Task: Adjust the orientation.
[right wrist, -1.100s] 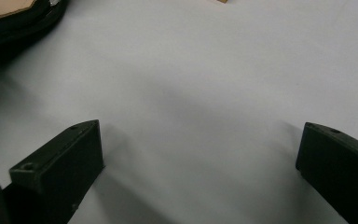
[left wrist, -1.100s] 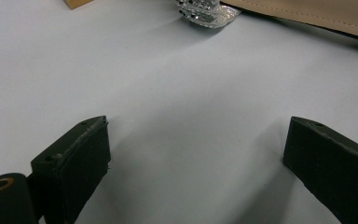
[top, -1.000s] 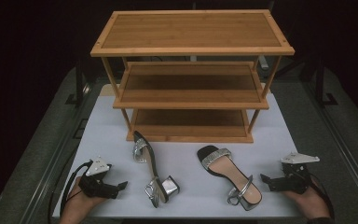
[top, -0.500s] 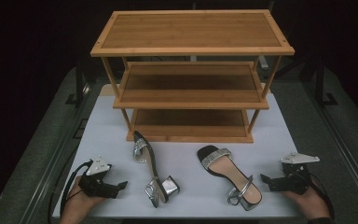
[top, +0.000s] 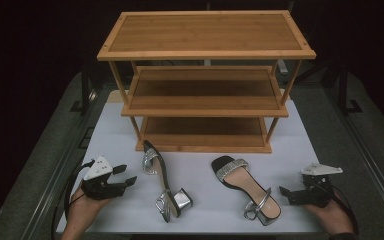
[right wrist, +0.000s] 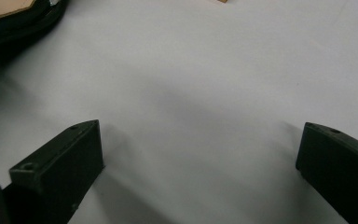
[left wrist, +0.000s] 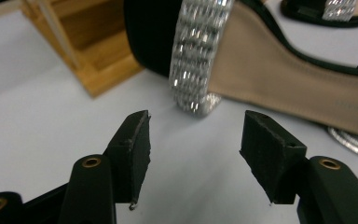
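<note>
**Left gripper lifts and narrows toward the tipped sandal**

Dark room; a white table (top: 200, 165) carries a three-tier wooden rack (top: 205, 80) at its far side, all three shelves bare.

Two black sandals with glittering straps lie in front of the rack. The left sandal (top: 162, 182) lies on its side, silver block heel toward the person. The right sandal (top: 245, 187) sits upright on its sole, well apart from the first.

The left gripper (top: 125, 180) sits higher off the table than a second ago and points at the left sandal, near it but not touching. In the left gripper view its fingers (left wrist: 133, 149) have just been closing to about half their spread, with nothing between them; the sandal's strap lies just beyond the tips.

The right gripper (top: 286, 192) has stayed in place at the table's right edge, beside the right sandal. In the right gripper view its fingers (right wrist: 65, 168) stand wide apart over bare table, holding nothing.

Judgement: the approach to the left sandal has begun; no grasp yet. Both sandals remain on the table, none on the rack.
</note>
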`<state>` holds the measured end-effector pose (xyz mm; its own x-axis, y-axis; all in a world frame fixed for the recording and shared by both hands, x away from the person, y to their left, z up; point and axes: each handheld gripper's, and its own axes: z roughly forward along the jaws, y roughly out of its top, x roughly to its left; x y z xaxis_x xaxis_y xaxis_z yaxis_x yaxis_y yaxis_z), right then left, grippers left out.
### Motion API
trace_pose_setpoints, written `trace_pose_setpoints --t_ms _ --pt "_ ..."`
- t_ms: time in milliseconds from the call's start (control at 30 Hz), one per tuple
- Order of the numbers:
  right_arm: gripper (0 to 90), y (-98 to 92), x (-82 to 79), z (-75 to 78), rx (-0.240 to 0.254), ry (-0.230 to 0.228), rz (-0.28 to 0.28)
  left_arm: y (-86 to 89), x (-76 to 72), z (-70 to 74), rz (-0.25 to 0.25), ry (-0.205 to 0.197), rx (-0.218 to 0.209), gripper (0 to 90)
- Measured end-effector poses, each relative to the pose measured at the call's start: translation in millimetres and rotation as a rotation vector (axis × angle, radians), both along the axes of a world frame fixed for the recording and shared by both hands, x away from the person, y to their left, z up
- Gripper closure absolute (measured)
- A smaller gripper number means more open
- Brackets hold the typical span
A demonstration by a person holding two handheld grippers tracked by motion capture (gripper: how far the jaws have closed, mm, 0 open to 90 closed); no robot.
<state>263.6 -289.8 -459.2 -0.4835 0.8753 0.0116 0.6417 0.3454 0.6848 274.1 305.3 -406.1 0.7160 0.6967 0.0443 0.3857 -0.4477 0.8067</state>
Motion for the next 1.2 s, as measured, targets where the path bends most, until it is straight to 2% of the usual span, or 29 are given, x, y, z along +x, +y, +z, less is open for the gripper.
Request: trace_pose_setpoints --t_ms 233,533,733,833,900,1200 --pt "0.0 0.1 0.0 -0.1 0.002 -0.001 -0.001 -17.8 19.1 7.5 -0.024 -0.026 0.006 42.2" --pt "0.0 0.1 0.0 -0.2 0.002 -0.001 0.000 -32.3 34.0 6.3 -0.057 -0.033 0.019 41.9" --pt "0.0 0.1 0.0 -0.1 0.002 -0.001 -0.001 -38.6 40.3 4.9 -0.072 -0.031 0.032 49.6" --pt "0.0 0.1 0.0 -0.1 0.002 0.000 -0.001 -41.1 43.0 3.3 -0.073 -0.017 0.047 55.9" --pt "0.0 0.1 0.0 -0.1 0.002 0.000 -0.001 -42.5 43.5 3.1 -0.073 -0.025 0.062 61.2" --pt "0.0 0.0 0.1 -0.1 0.002 -0.001 -0.001 -51.5 50.5 7.0 -0.079 -0.023 0.076 63.7"
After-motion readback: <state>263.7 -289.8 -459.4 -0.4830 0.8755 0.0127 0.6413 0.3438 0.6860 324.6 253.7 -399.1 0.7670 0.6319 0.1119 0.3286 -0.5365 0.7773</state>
